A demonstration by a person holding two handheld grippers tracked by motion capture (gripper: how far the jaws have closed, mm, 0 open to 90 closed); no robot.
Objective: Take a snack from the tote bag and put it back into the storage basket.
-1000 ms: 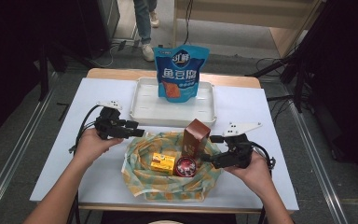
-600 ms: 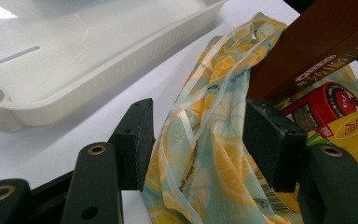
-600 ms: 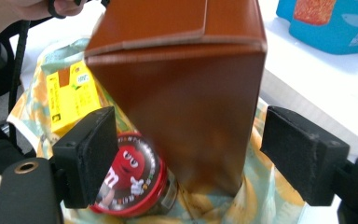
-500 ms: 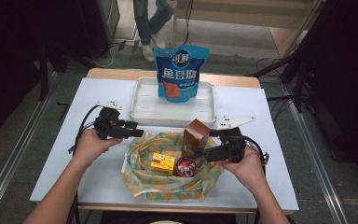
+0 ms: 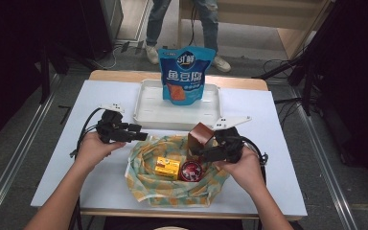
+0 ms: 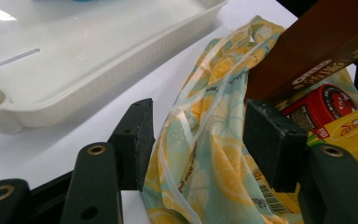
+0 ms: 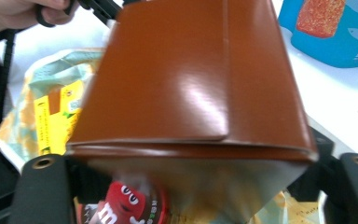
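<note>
Your right gripper (image 5: 199,152) has just been closing its jaws on the brown box (image 5: 200,136); your left gripper (image 5: 141,136) holds jaws spread around the bag (image 6: 205,154) edge.

The brown box (image 7: 191,79) hides the right tongs' pads.

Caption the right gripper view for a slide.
Right gripper closing its jaws on a brown box above a red candy tub in the patterned bag.
</note>
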